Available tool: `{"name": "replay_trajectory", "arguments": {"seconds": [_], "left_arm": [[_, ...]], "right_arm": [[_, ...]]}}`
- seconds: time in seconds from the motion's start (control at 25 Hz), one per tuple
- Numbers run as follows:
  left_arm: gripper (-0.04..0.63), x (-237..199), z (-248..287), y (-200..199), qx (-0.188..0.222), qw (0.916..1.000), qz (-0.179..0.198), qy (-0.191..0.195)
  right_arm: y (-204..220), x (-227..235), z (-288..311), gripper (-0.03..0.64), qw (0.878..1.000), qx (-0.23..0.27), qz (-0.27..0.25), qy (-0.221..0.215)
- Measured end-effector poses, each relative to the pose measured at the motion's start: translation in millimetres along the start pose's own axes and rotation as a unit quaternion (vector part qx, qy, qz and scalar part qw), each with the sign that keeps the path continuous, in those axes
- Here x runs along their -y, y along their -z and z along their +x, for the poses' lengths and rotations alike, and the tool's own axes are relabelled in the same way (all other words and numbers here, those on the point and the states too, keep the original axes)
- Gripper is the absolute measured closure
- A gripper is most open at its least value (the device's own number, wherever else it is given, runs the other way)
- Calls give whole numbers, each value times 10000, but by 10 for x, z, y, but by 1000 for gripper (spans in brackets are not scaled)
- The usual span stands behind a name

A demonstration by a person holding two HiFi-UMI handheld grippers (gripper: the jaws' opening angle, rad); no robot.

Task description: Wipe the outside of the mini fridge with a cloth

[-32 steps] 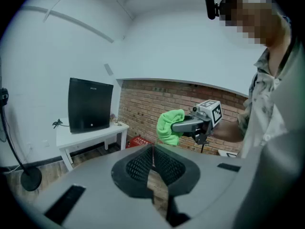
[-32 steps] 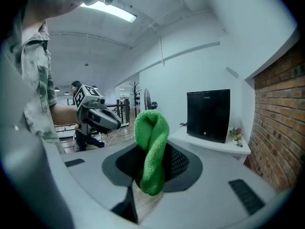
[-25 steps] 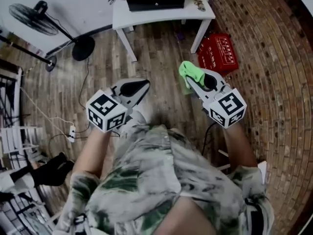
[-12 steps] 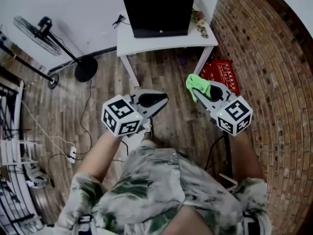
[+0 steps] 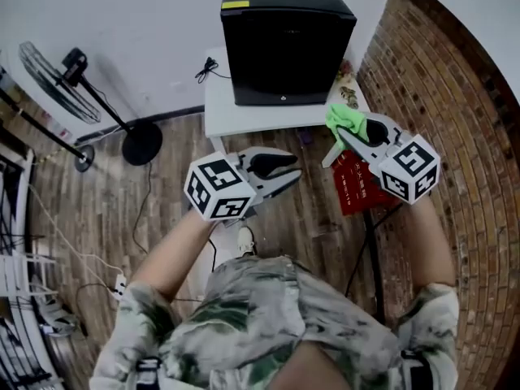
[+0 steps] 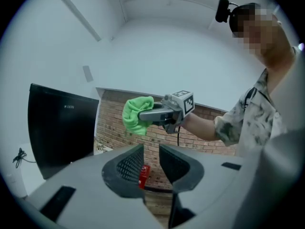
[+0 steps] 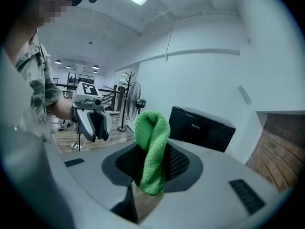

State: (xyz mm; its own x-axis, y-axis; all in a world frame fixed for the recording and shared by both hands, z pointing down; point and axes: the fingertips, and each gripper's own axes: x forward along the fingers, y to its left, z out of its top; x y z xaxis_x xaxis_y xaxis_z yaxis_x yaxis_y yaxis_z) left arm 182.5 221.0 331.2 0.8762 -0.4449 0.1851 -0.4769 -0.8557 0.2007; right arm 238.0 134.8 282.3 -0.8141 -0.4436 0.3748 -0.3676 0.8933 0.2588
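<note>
Upper left: standing fan [image 5: 58,70], well apart from me. Left of centre: left gripper [image 5: 294,174], jaws a little apart with nothing between them. Top centre: mini fridge [image 5: 286,39] on a small white table [image 5: 218,114], with a loose cable [image 5: 206,71] beside its left face. Right of centre: right gripper [image 5: 340,133], jaws clamped on the green cloth [image 5: 344,119], near the table's right corner and not yet touching the fridge. Far right: brick wall [image 5: 475,112], with a red crate [image 5: 359,187] below my right gripper. My worry is that only a fold looks pinched, so dragging hard over a fridge edge could pull the cloth free. A firm push might also shift the fridge. There is open room at the front and left, but the wall side is tight.
</note>
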Motion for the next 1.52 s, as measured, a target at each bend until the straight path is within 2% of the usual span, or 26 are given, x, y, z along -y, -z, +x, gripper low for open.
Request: {"name": "replay_trajectory", "arguments": {"seconds": [0.16, 0.28, 0.44, 0.64, 0.88, 1.08, 1.2, 1.36, 1.52], "left_arm": [[500, -640, -142, -388, -71, 9997, 136, 183], [500, -871, -149, -619, -100, 9989, 265, 364], [500, -1170, -130, -837, -105, 9979, 256, 585], [500, -1550, -162, -1034, -29, 9979, 198, 608], [500, -1917, -20, -1249, 38, 9987, 204, 463], [500, -2218, 198, -1417, 150, 9993, 60, 326], [500, -2307, 382, -1424, 143, 9995, -46, 271], [500, -2424, 632, -1528, 114, 9996, 4, 252], [500, -2544, 826, -1654, 163, 9994, 43, 296]], "right_arm": [[-577, 500, 724, 495, 9992, -29, -399, -91], [-914, 767, 1088, 495, 9971, -98, -751, -88], [-1303, 1140, 1565, 495, 9938, -184, -1100, -28], [-1665, 1483, 2226, 495, 9868, -359, -1581, -37], [-1991, 1774, 3000, 495, 9755, -555, -2081, -440], [-2059, 1865, 3675, 495, 9598, -805, -2545, -866], [-1949, 1901, 3899, 495, 9513, -910, -2722, -1124], [-1682, 2178, 3900, 497, 9415, -1148, -2916, -1241], [-1446, 2625, 3699, 497, 9433, -1309, -2826, -1145]]}}
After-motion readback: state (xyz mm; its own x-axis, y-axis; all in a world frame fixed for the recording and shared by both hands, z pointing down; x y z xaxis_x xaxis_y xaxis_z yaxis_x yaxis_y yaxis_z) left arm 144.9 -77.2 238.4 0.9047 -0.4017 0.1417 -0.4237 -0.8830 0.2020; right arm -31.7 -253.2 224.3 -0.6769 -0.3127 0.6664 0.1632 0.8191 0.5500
